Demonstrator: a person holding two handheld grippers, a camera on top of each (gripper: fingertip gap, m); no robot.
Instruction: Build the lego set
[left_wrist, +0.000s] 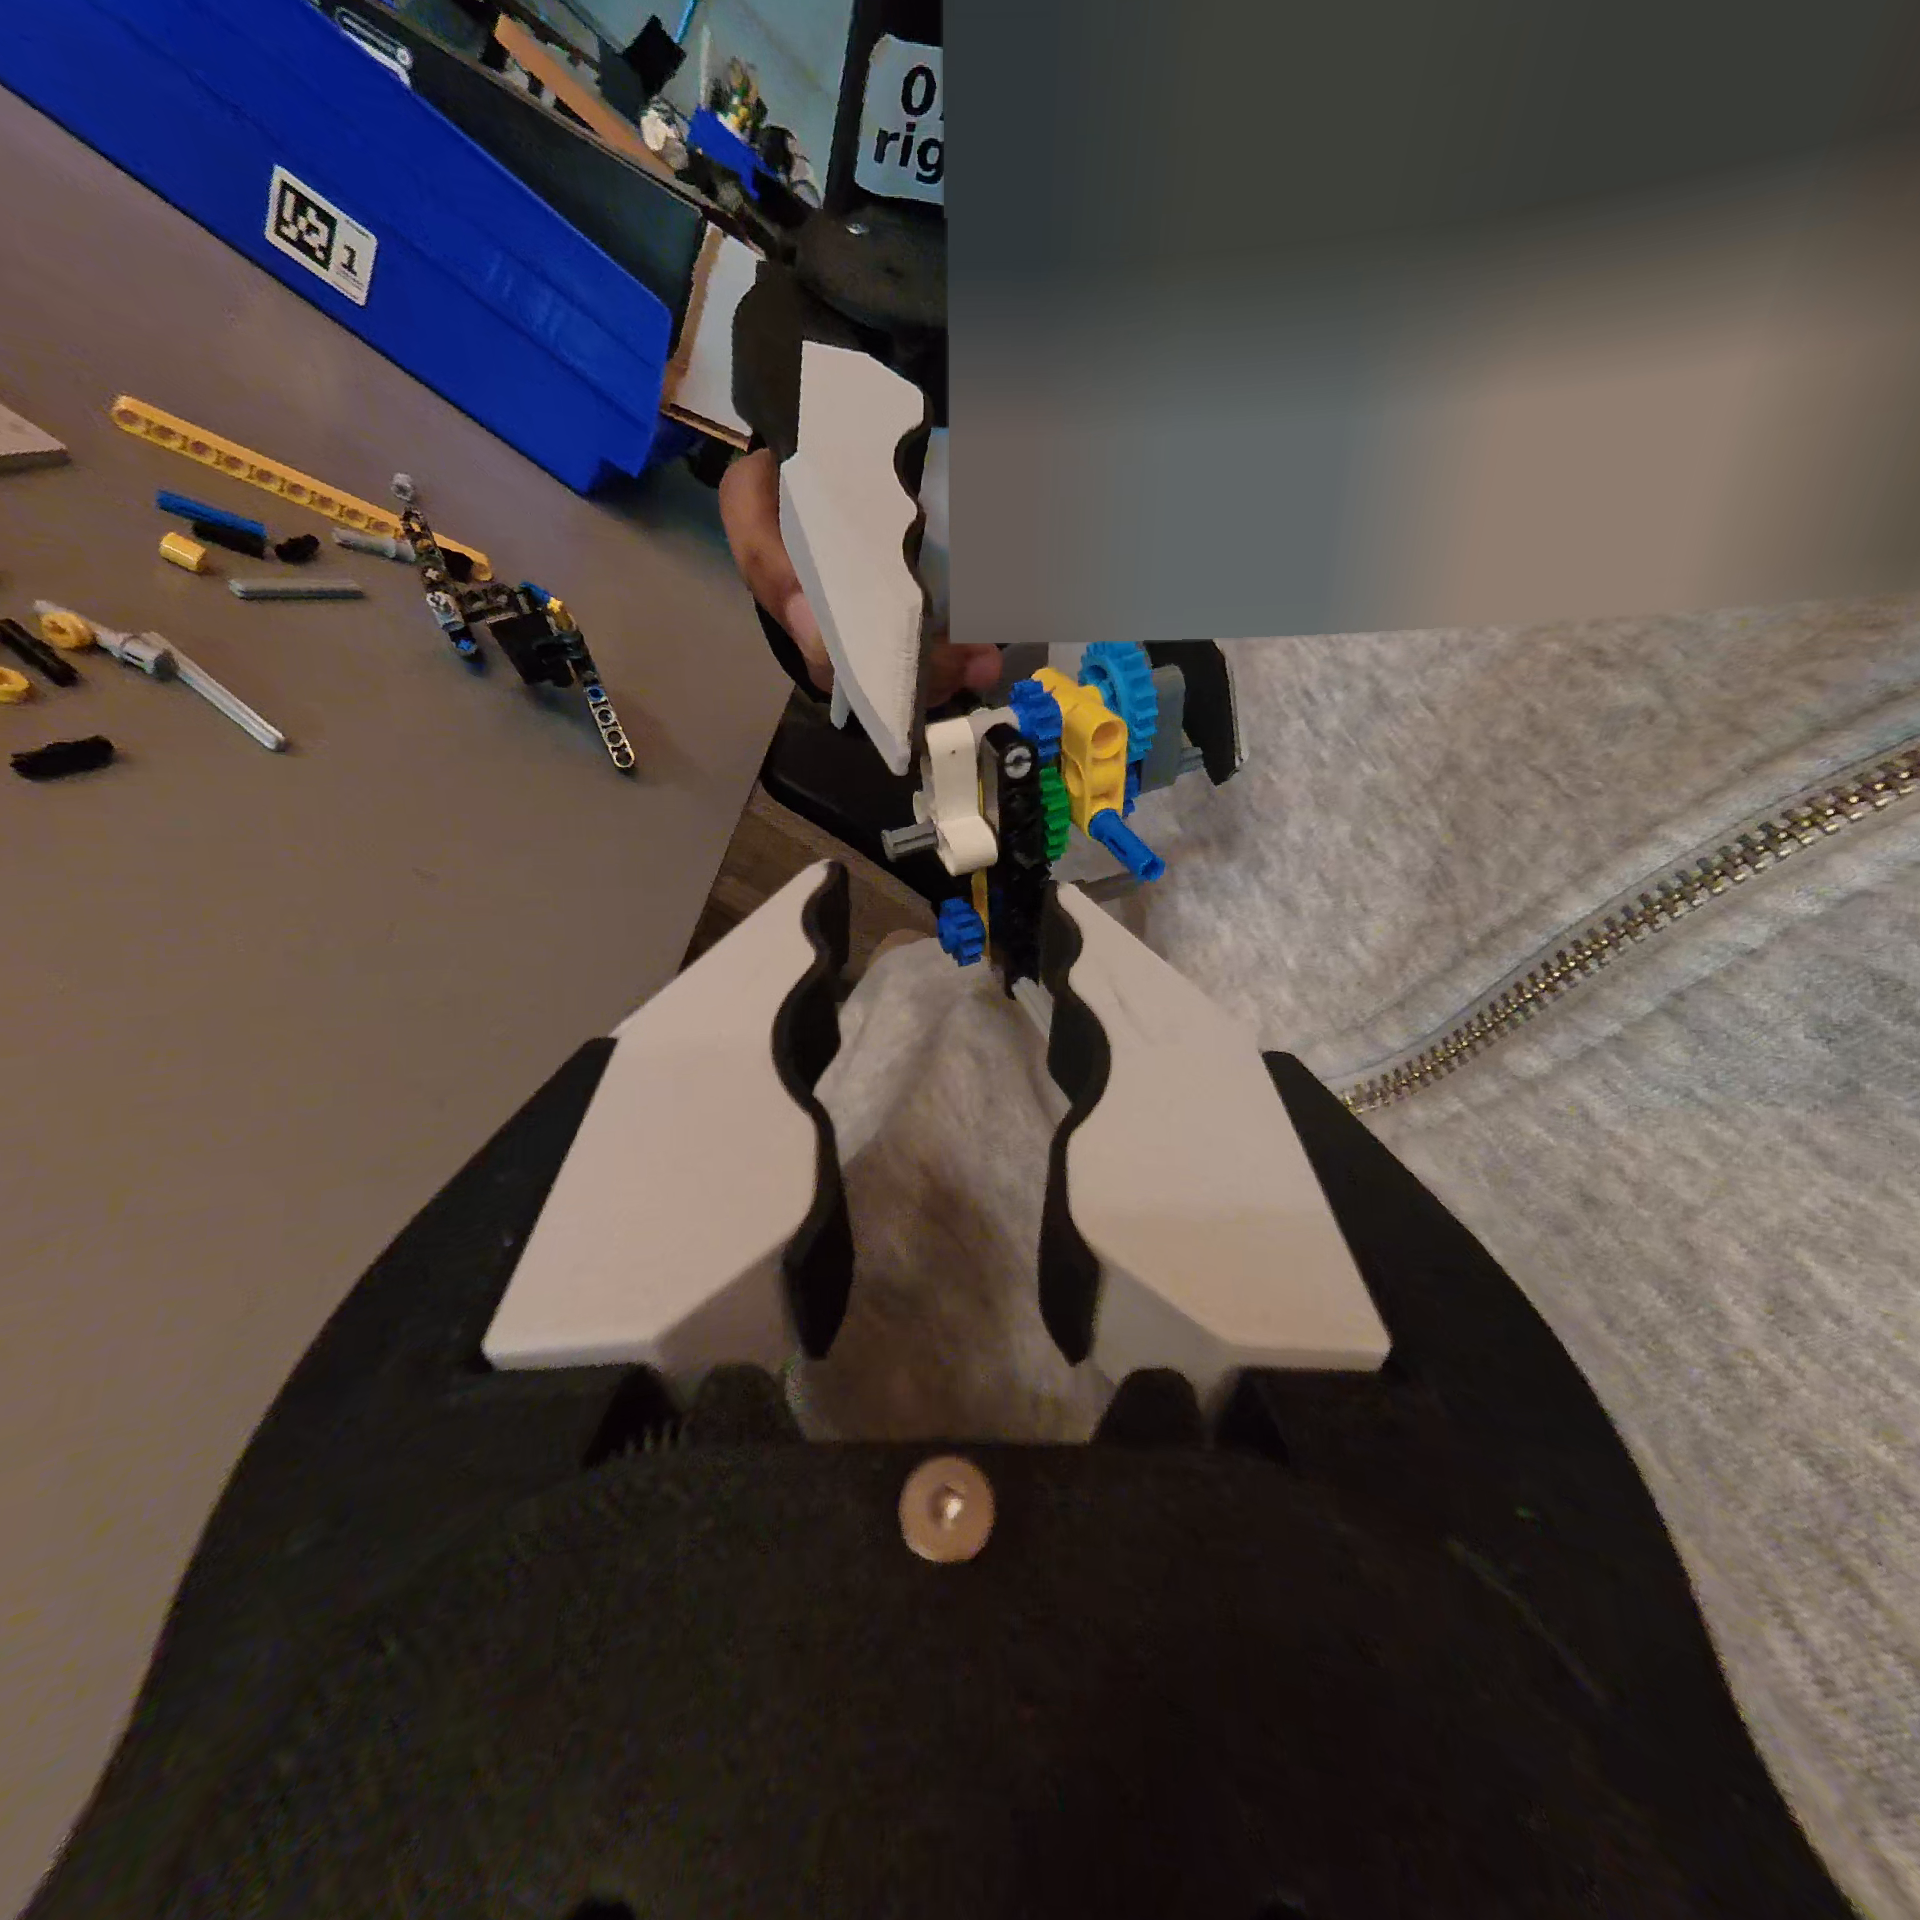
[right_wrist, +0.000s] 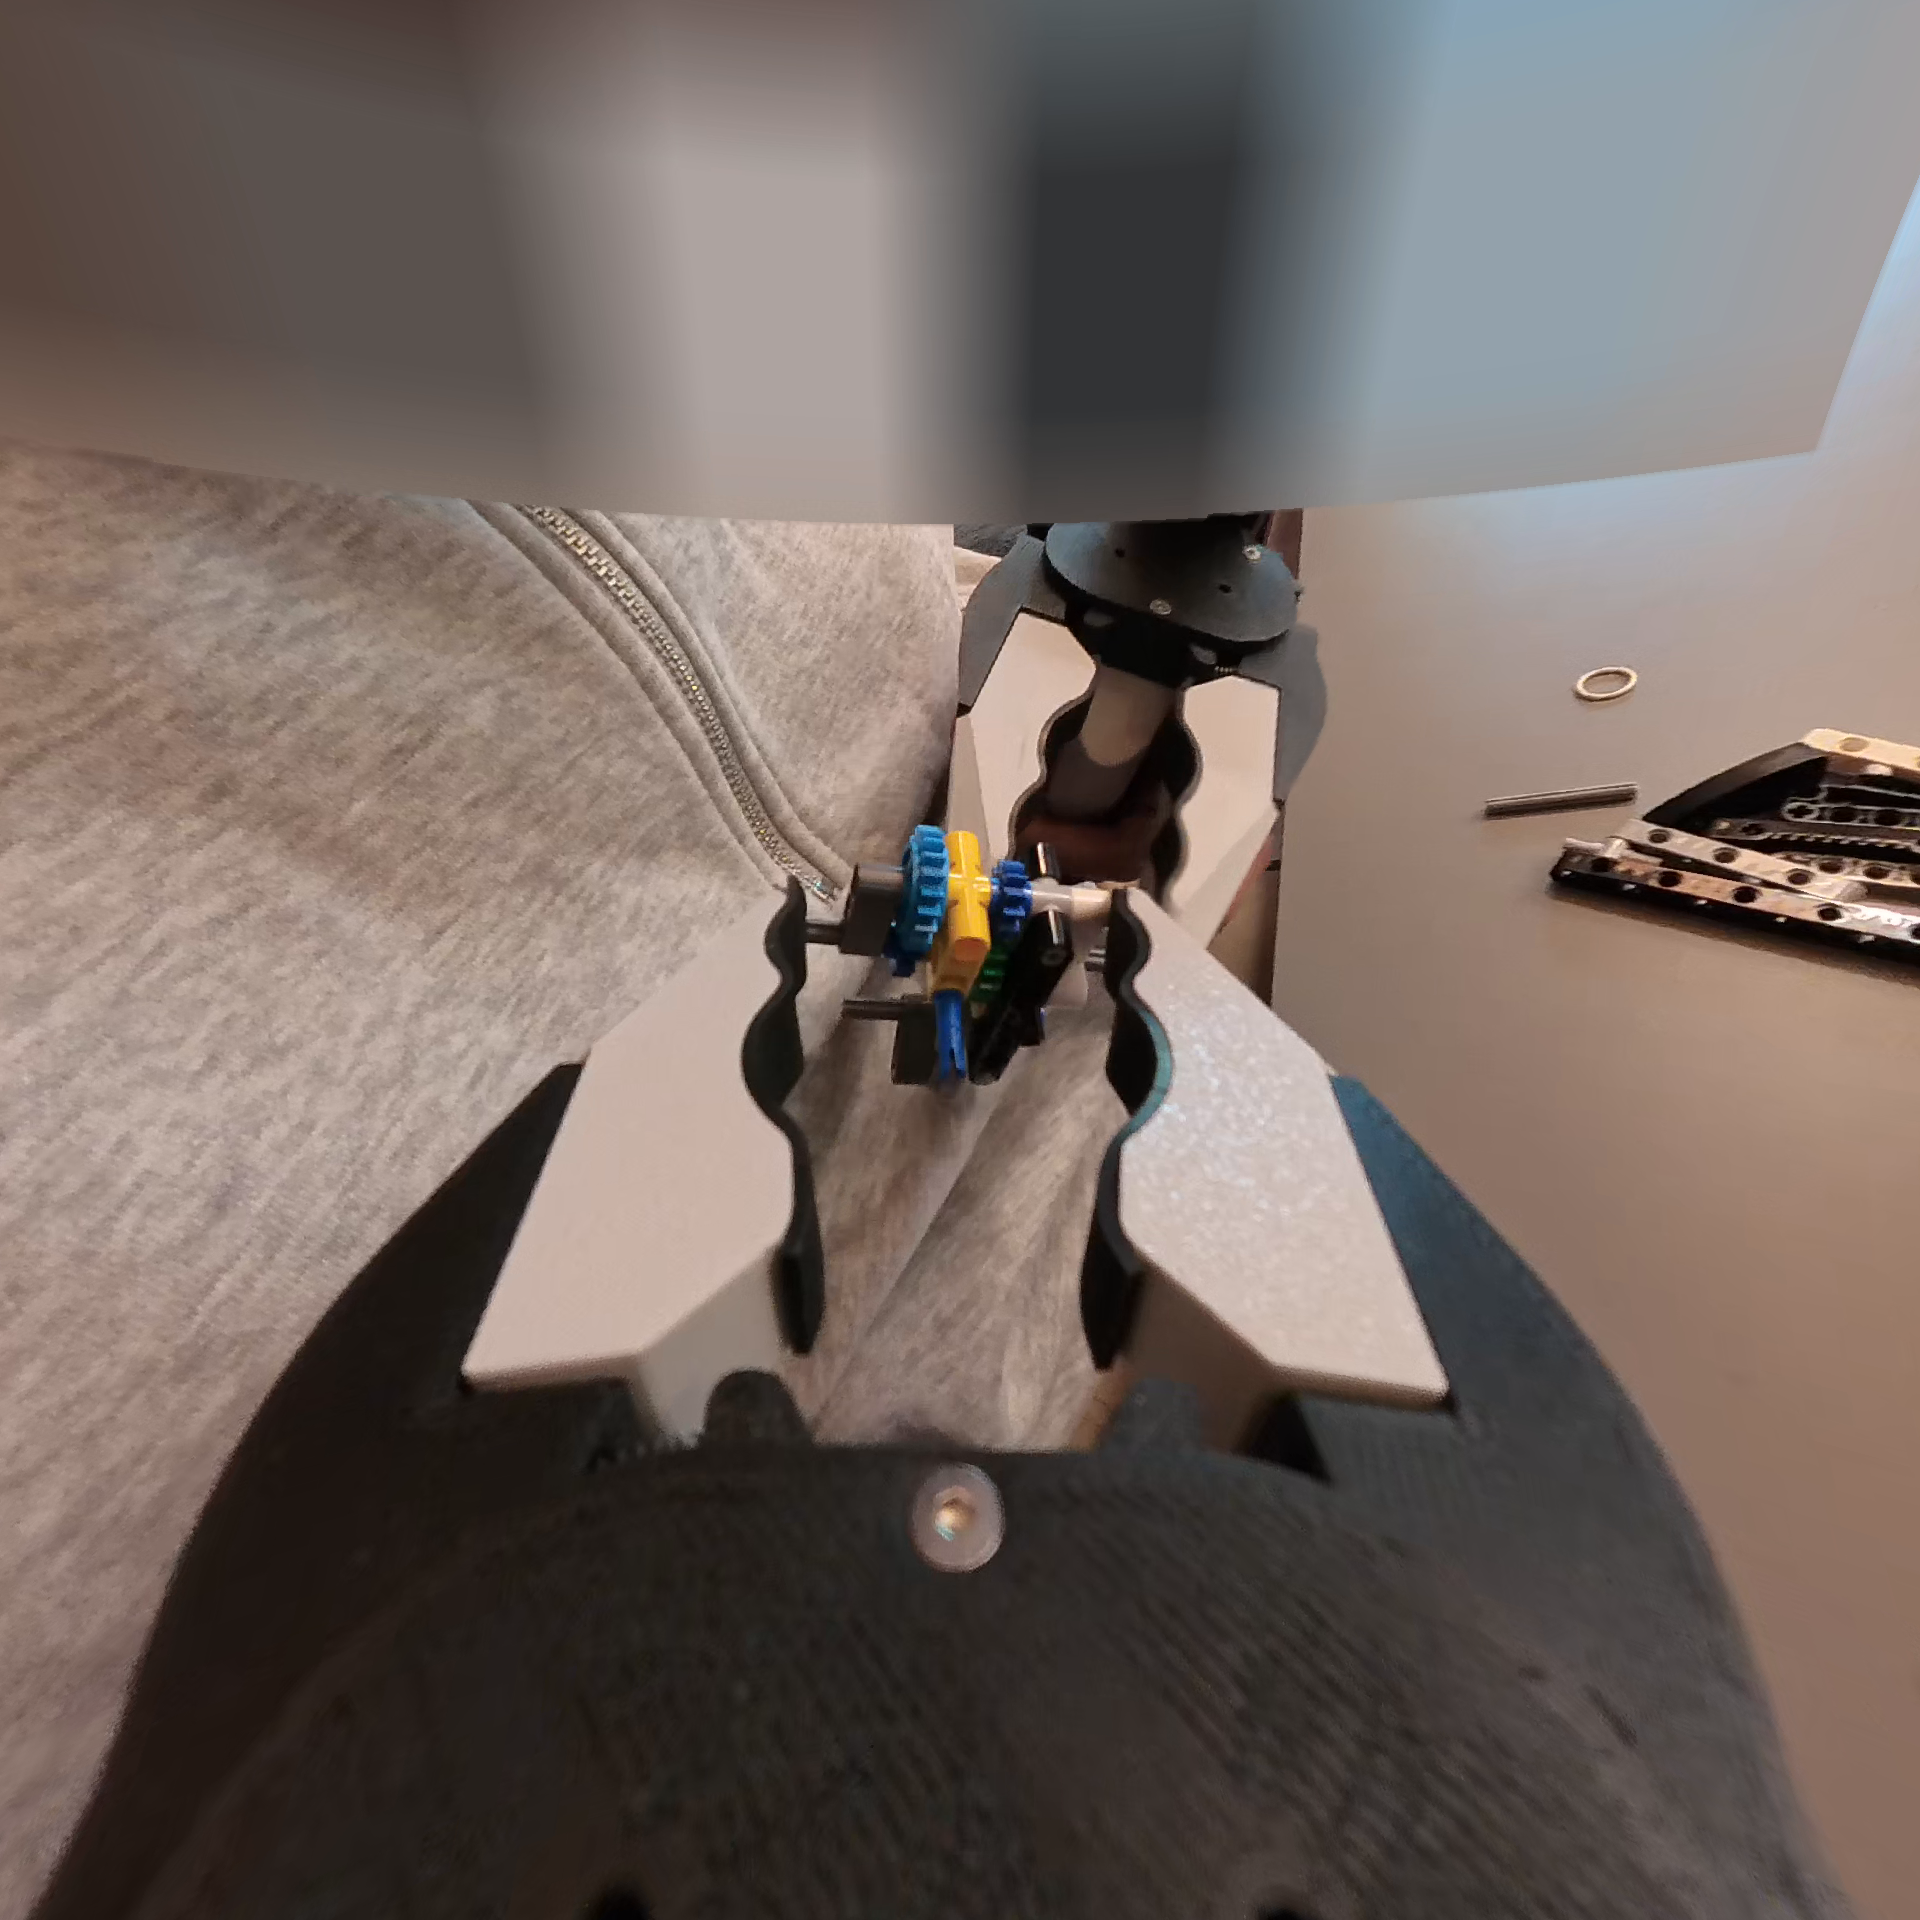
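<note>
A small gear assembly of blue and green gears, a yellow connector, a black beam and a white piece is held in the air in front of a person's grey hoodie. My right gripper is shut on it, fingertips pressing the axle ends on both sides. In the left wrist view the assembly sits just past my left gripper, which is open. The black beam's lower end hangs between its tips, close to the right one. The left gripper also shows open beyond the assembly in the right wrist view.
On the grey table lie a blue bin, a long yellow beam, a black sub-assembly, loose axles and pins. Black beam frames, a grey axle and a ring lie to the right. Both grippers' tips are close together, under 4 cm apart. From either gripper's tips it is about 20 centimetres to the black sub-assembly.
</note>
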